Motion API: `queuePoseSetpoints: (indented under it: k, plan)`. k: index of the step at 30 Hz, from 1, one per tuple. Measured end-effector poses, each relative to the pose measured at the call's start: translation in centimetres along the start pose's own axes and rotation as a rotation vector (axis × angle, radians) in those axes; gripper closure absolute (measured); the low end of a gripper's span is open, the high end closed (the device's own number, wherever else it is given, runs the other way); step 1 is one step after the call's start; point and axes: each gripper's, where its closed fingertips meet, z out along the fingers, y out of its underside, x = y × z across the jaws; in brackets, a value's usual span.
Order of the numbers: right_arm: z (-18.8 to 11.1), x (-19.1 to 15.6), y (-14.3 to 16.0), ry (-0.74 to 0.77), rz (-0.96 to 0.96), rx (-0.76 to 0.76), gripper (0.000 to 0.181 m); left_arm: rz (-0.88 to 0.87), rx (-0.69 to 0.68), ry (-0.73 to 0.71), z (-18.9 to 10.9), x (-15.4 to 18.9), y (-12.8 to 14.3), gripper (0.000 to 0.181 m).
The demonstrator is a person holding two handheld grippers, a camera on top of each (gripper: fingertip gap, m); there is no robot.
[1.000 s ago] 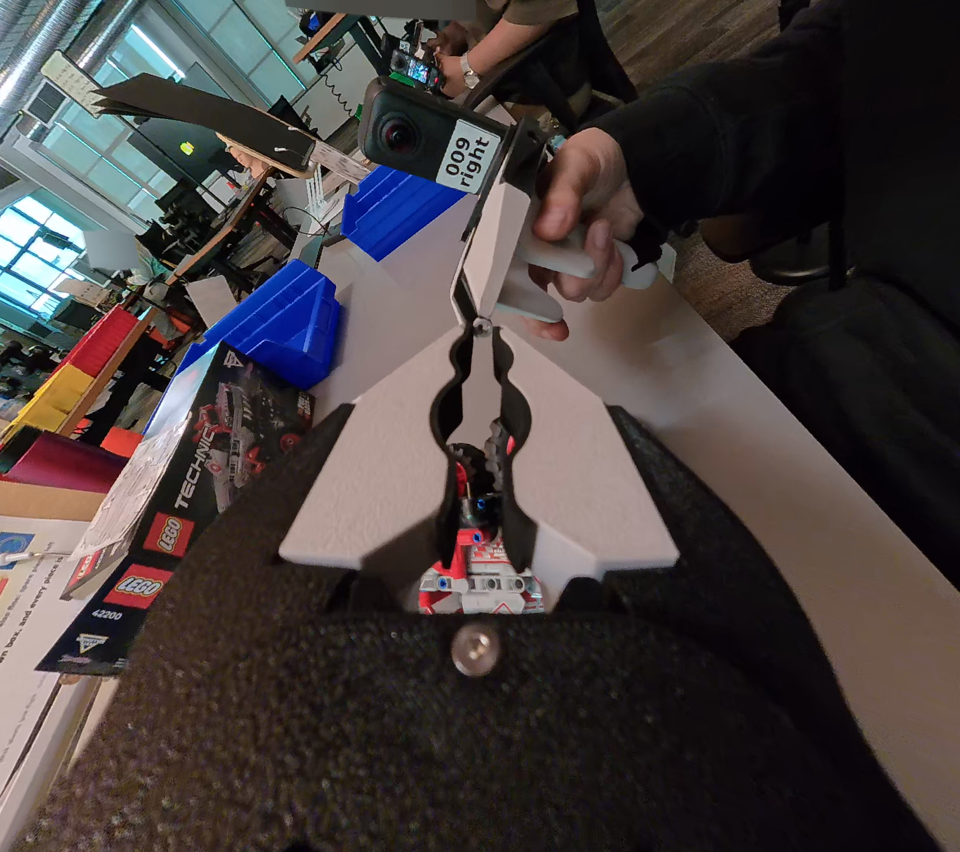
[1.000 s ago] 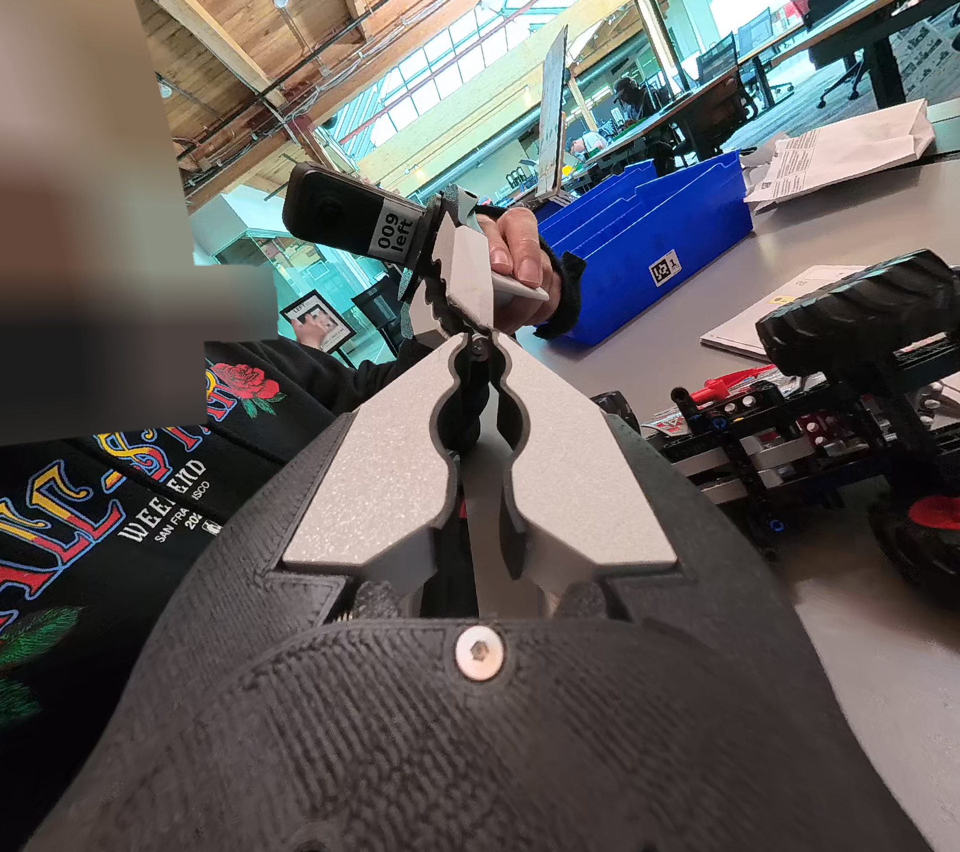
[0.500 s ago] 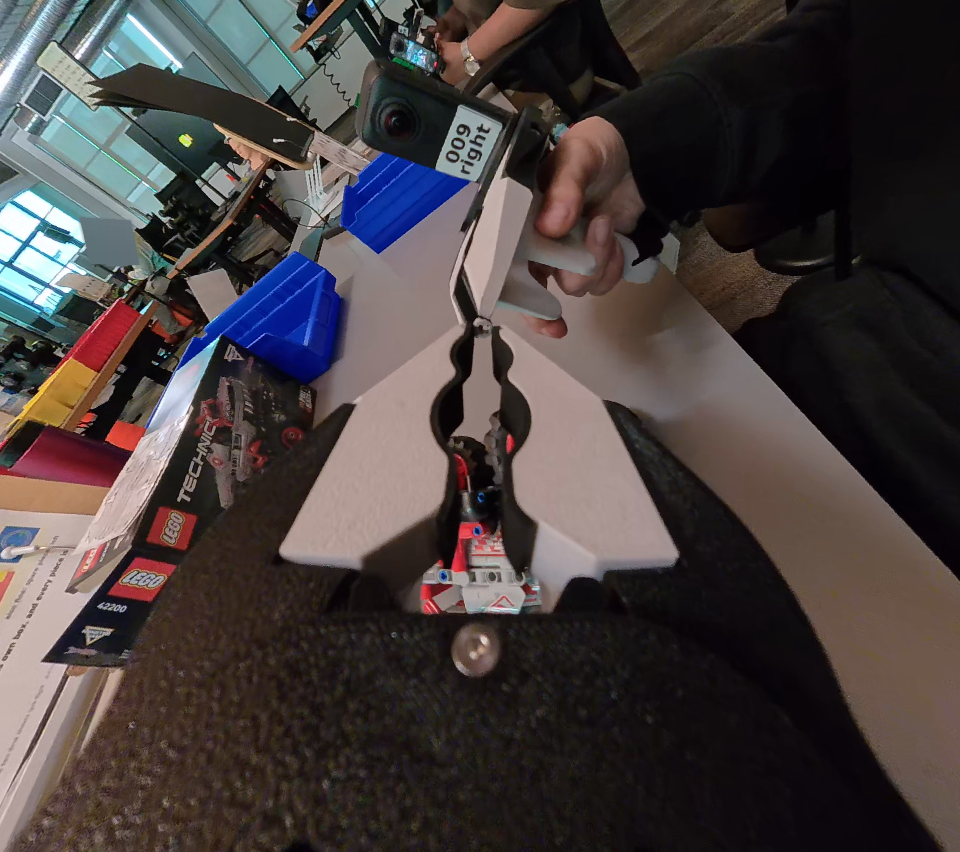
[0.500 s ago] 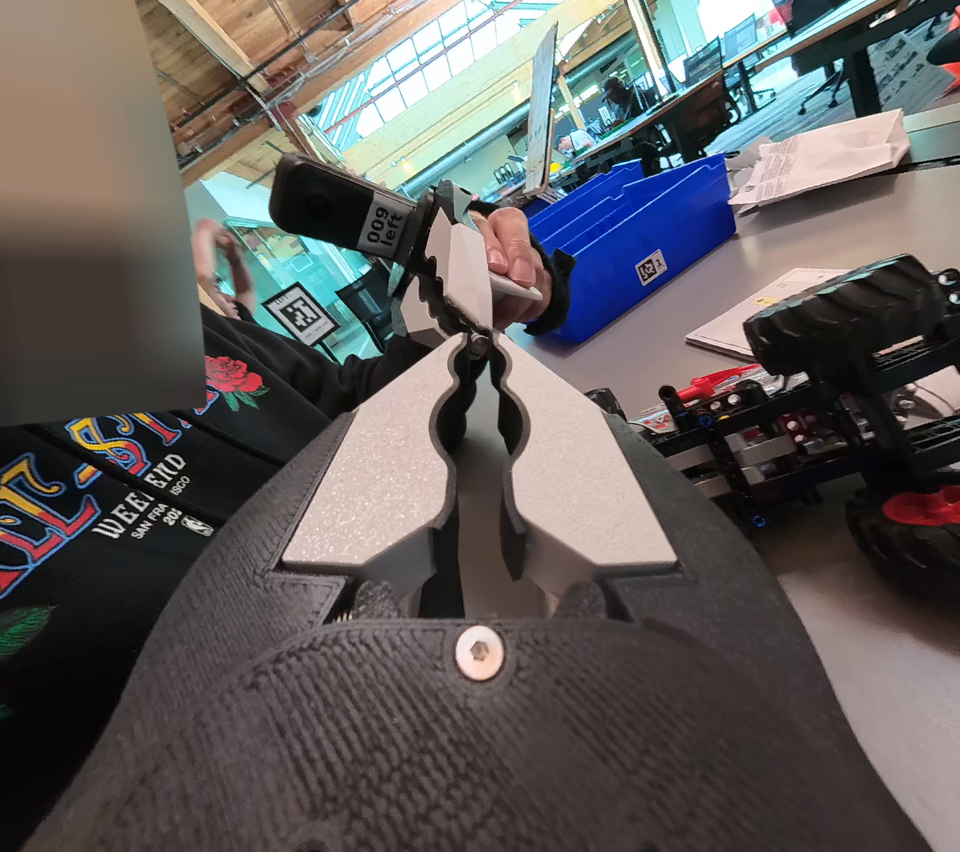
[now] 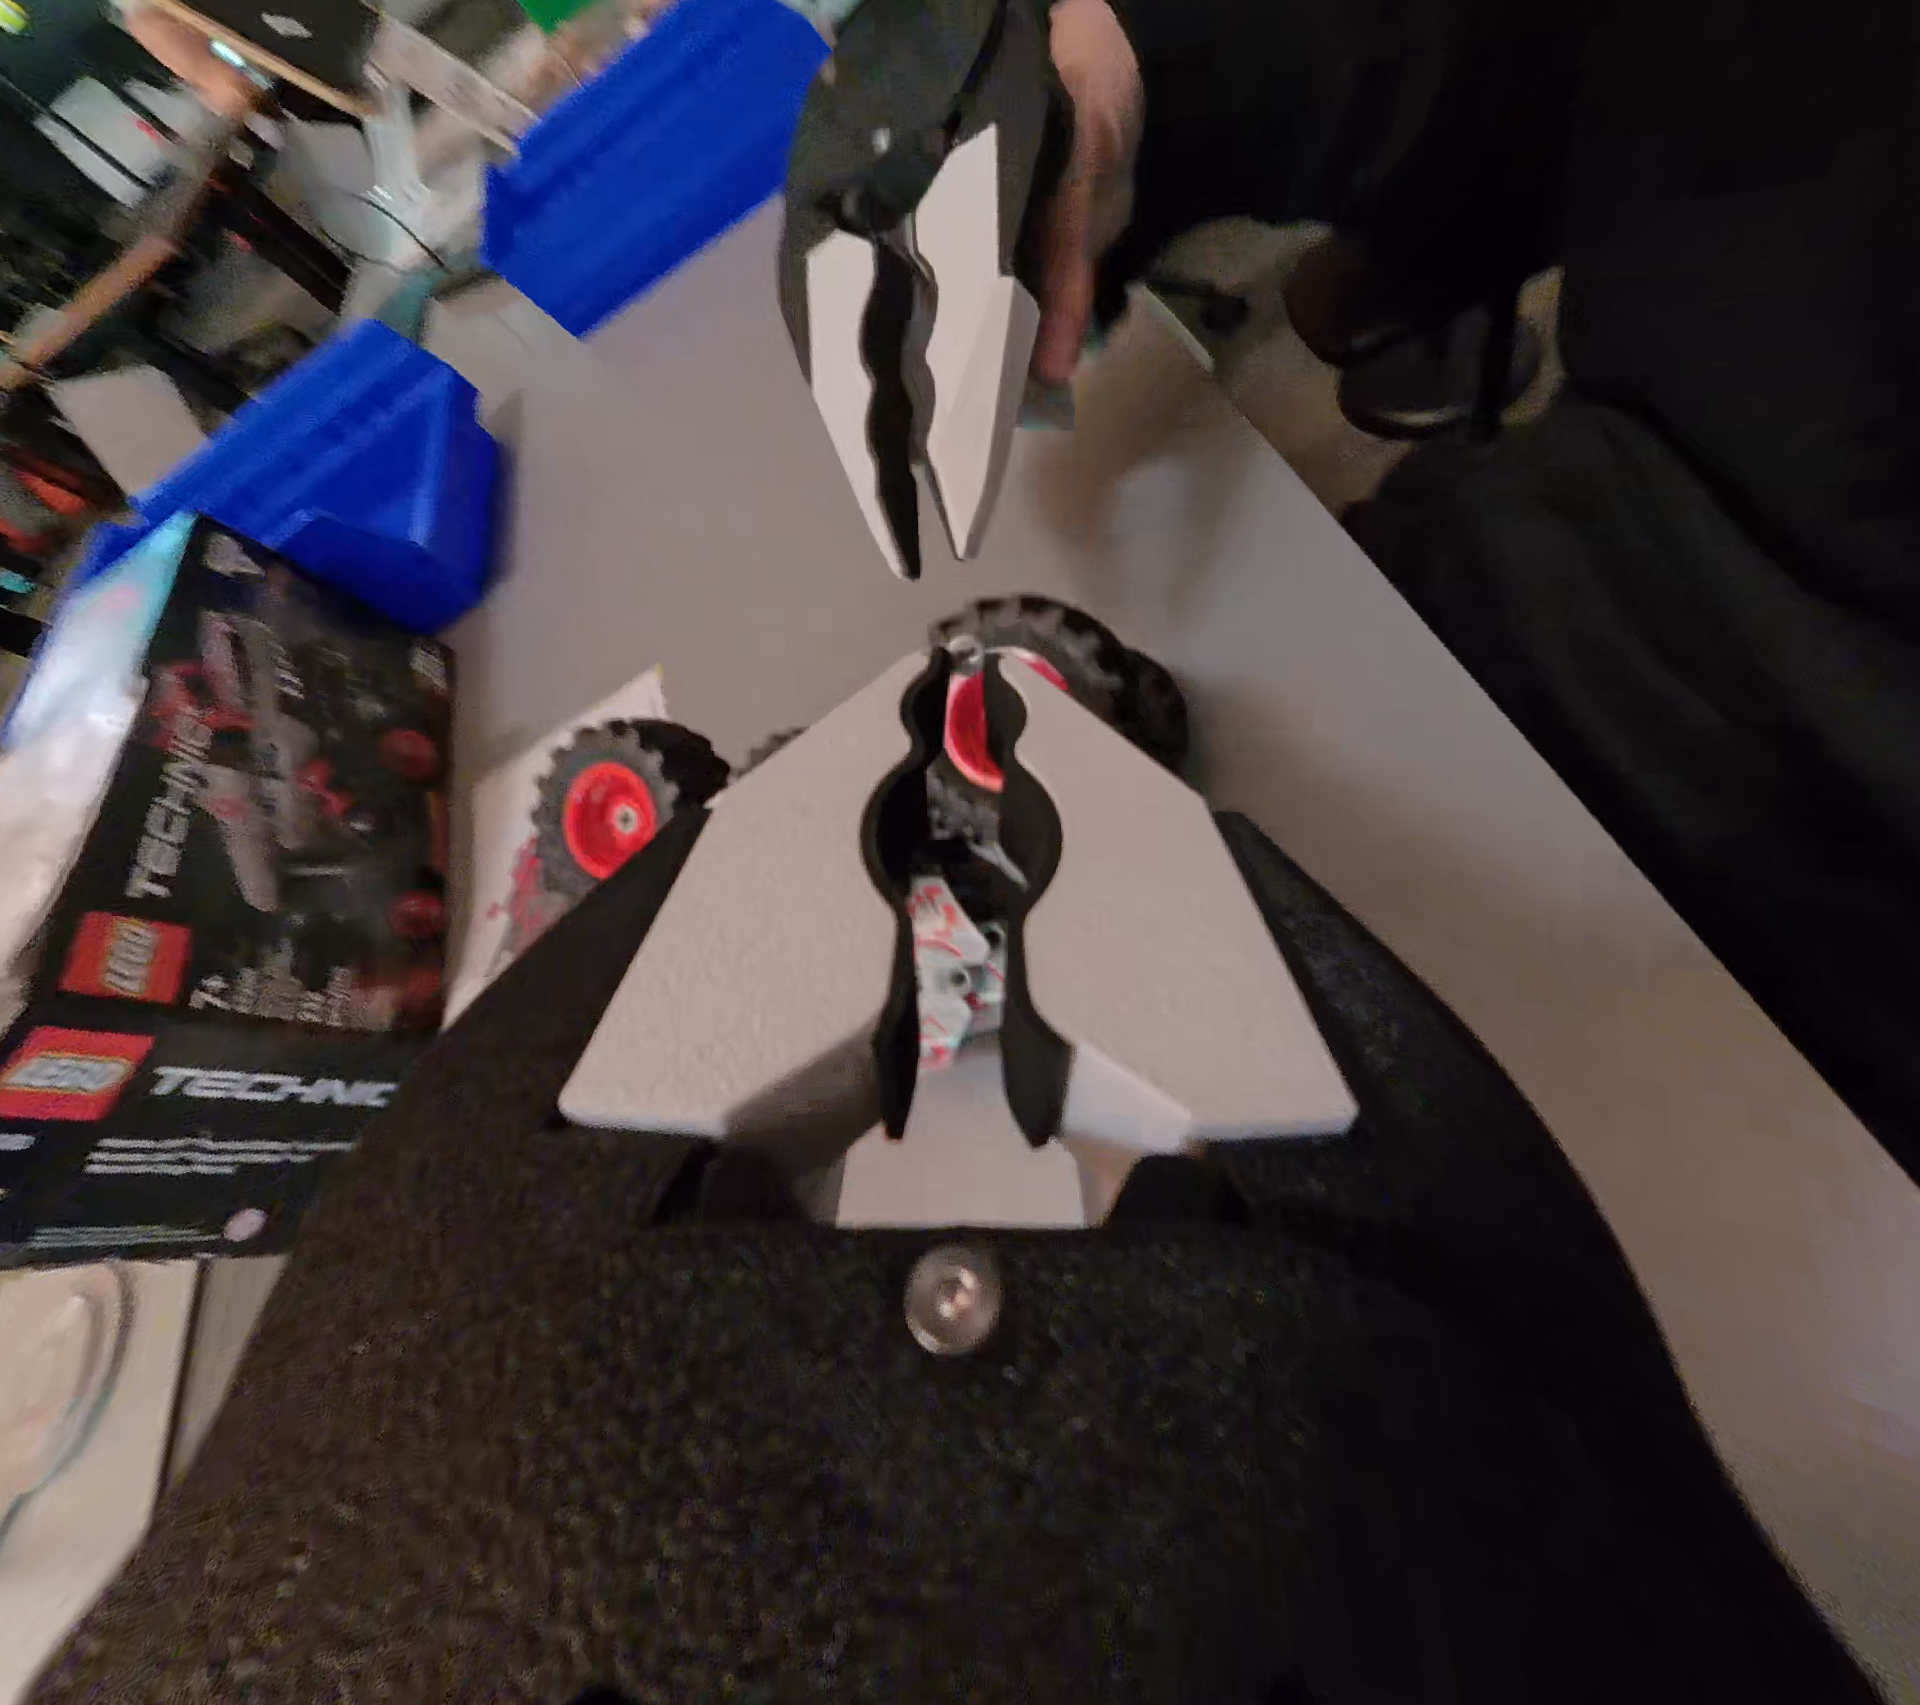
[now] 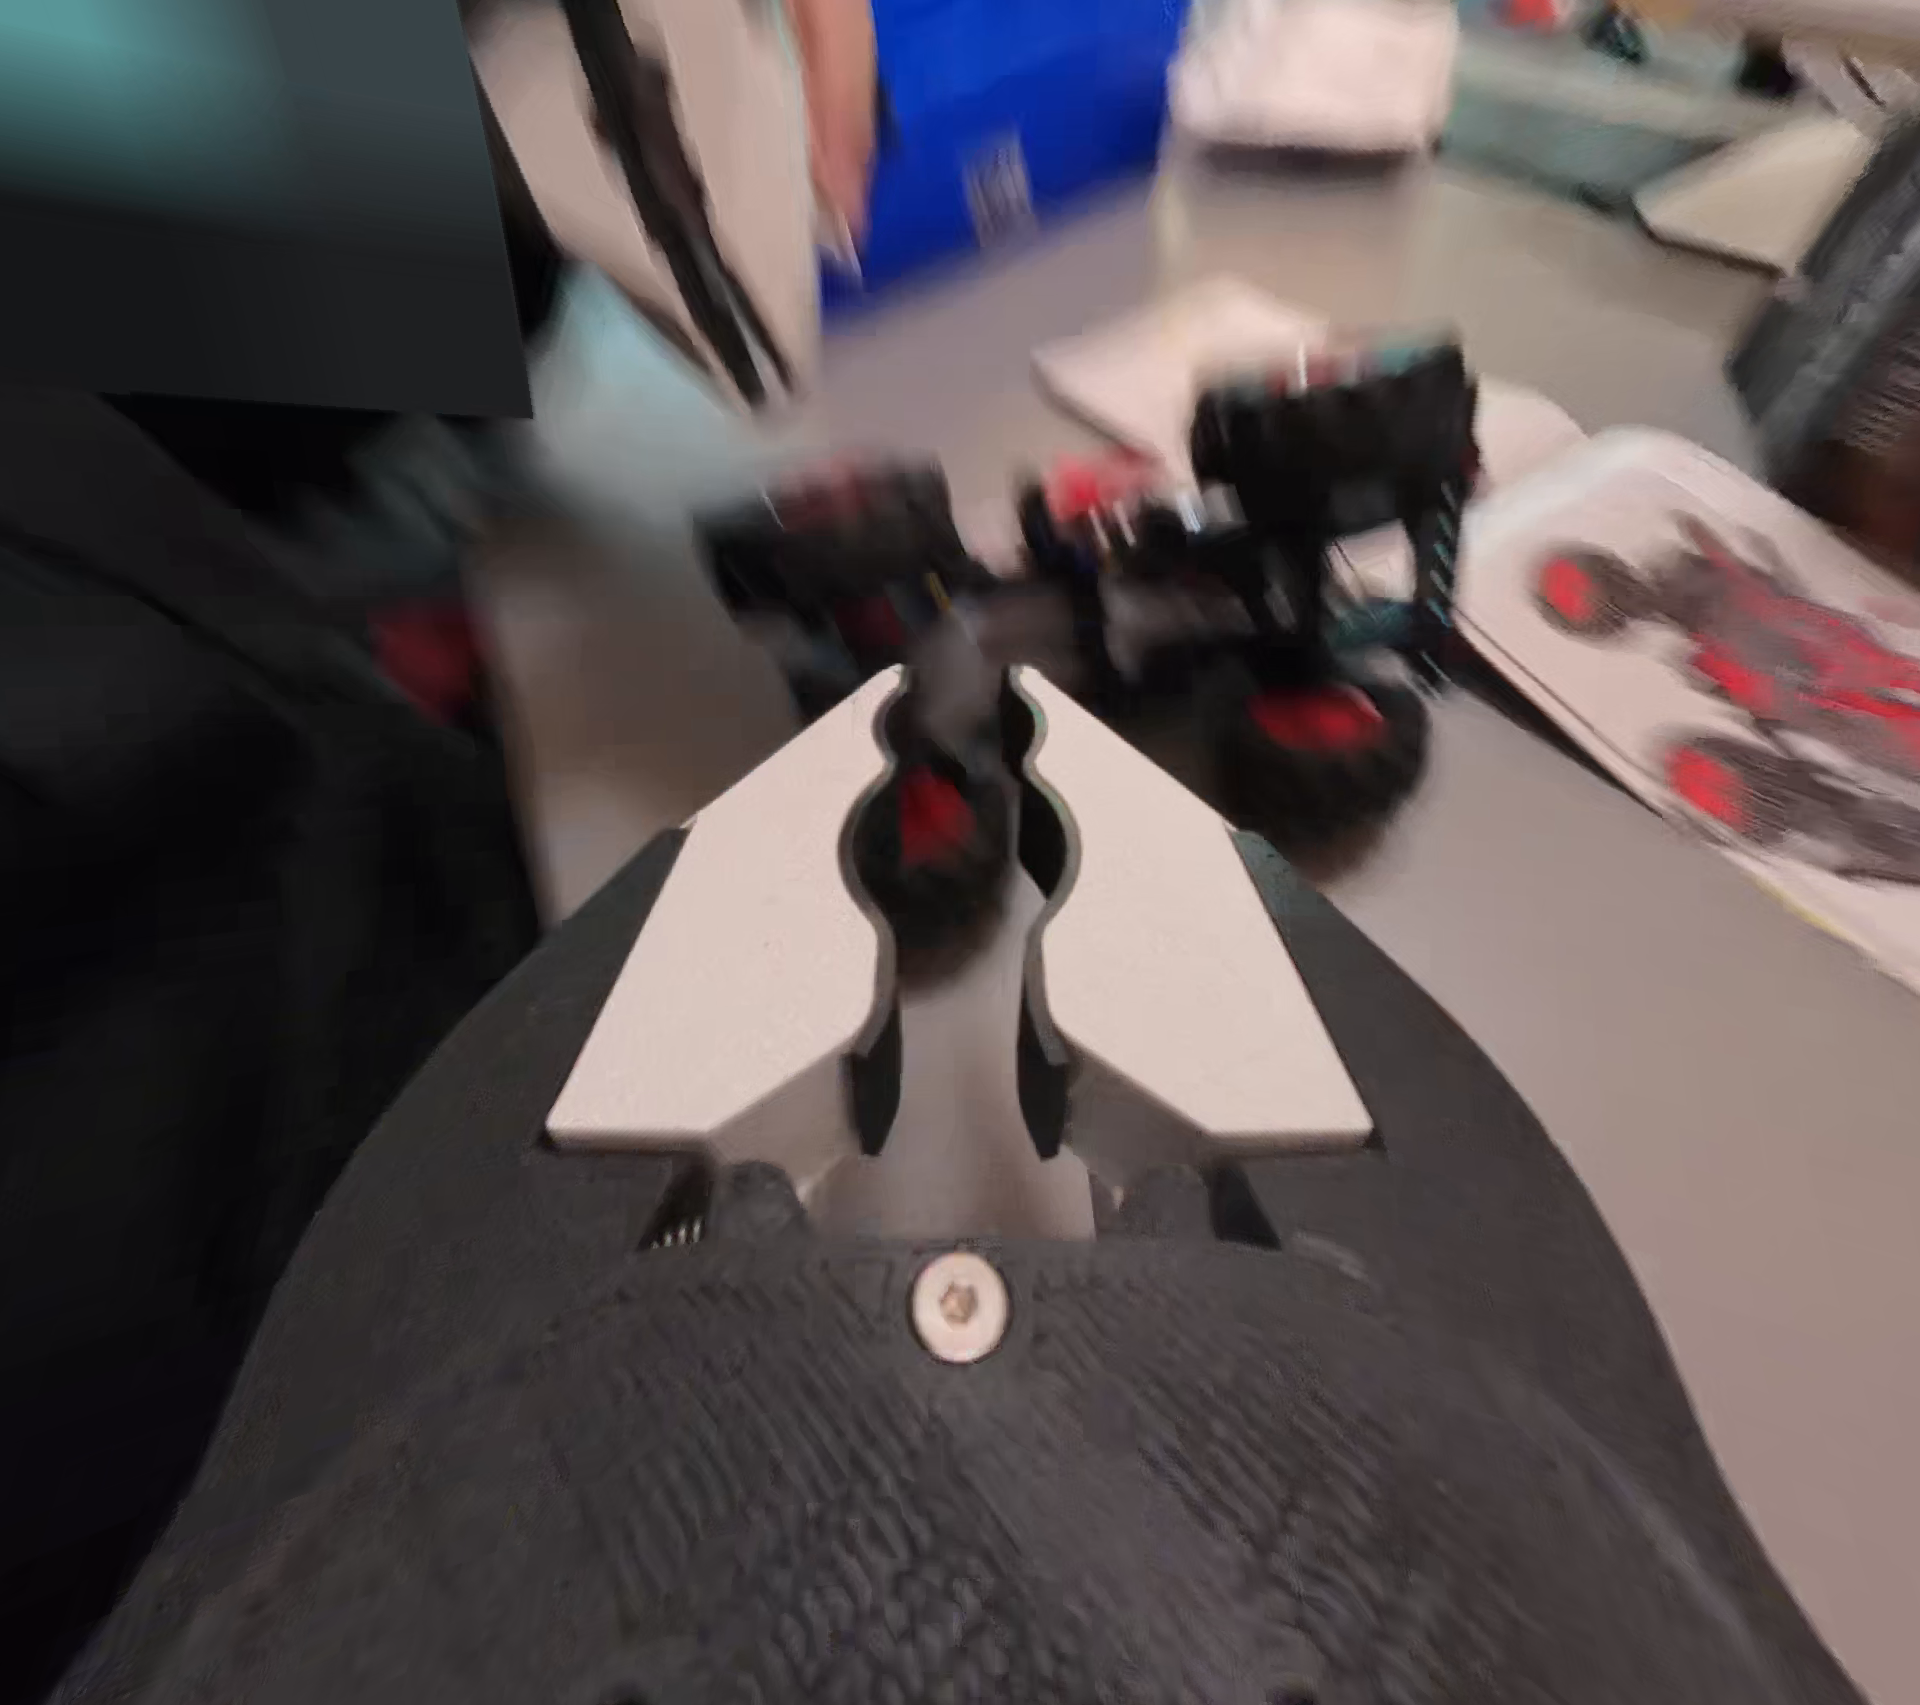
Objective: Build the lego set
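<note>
The truck [image 6: 1226,575] sits on the table [image 5: 1299,772], its wheels down and its long axis running roughly left to right across the right wrist view; it lies just ahead of the right gripper [image 6: 956,689] and a little to the right, so that gripper looks like the nearer one for any reach to the chassis. The left gripper [image 5: 961,668] hangs above the truck looking down on it — a red-hubbed wheel [image 5: 608,808] shows to the left of its fingers, another wheel past the tips; the jaws stand nearly closed with a narrow gap, and nothing can be made out clamped in them (the grey and red parts seen through the slot seem to lie below, on the model). The right gripper's jaws are likewise drawn close, tips nearly meeting, and no piece appears to be grasped; from the left view it hovers over the table beyond the truck, tips pointing down. Both views are smeared by motion — the right one badly — so studs, pins and the exact join to be worked cannot be told; the box [image 5: 229,876] lies at left, a bin [image 5: 343,471] beyond it.
</note>
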Motion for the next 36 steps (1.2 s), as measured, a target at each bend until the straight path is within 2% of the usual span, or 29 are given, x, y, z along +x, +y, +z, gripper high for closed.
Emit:
queuePoseSetpoints:
  k: [2,5,12,18,26,36]
  plan:
    - [0.7,0.6,2.3,0.047,-0.096,-0.112,0.164,-0.002,-0.069,0.054,0.3,0.3,1.2,0.178]
    - [2.5,-0.9,3.2,-0.037,-0.119,-0.122,0.159,0.003,-0.126,0.123,0.8,0.5,2.0,0.178]
    - [4.0,-1.9,2.6,-0.037,-0.202,-0.092,0.153,0.014,-0.175,0.236,1.5,0.9,2.1,0.178]
    - [3.5,-1.8,1.7,-0.026,-0.231,-0.055,0.162,0.023,-0.216,0.286,1.6,0.8,2.2,0.178]
    - [3.4,-1.8,1.6,-0.019,-0.236,-0.05,0.163,0.015,-0.297,0.348,1.7,1.0,2.4,0.179]
    - [3.4,-1.5,1.5,0.002,-0.212,-0.052,0.163,0.118,-0.455,0.303,1.9,0.8,2.4,0.178]
